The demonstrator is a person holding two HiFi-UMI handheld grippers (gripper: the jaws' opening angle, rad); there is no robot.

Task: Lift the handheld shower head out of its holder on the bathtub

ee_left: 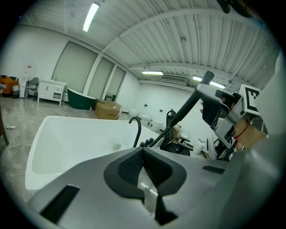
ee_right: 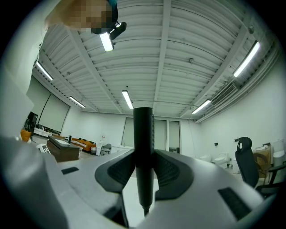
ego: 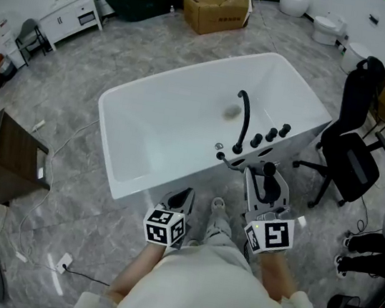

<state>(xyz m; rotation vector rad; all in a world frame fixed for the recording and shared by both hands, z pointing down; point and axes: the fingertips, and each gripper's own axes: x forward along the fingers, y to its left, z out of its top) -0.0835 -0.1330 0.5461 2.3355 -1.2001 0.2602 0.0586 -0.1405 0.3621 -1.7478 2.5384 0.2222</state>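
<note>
Black handheld shower head (ego: 269,175) is up in the R gripper (ego: 267,192), just off the near R corner of the white bathtub (ego: 160,130). R gripper view: its dark handle (ee_right: 143,152) stands upright betw. the jaws, both pads pressed on it, so a firm grip at mid width. L gripper view shows the head tilted & well above the tub rim, w/ the hose (ee_left: 157,136) running from its lower end down toward the deck. L gripper (ego: 181,200) hangs at the tub's near edge, just beside the R one, jaws together w/ nothing betw. them. Curved black faucet (ego: 243,121) & a row of black knobs (ego: 271,133) sit on the deck just beyond the shower head. Black office chair (ego: 352,150) stands R of the tub. Cardboard box (ego: 217,5) lies on the floor past its far side.
</note>
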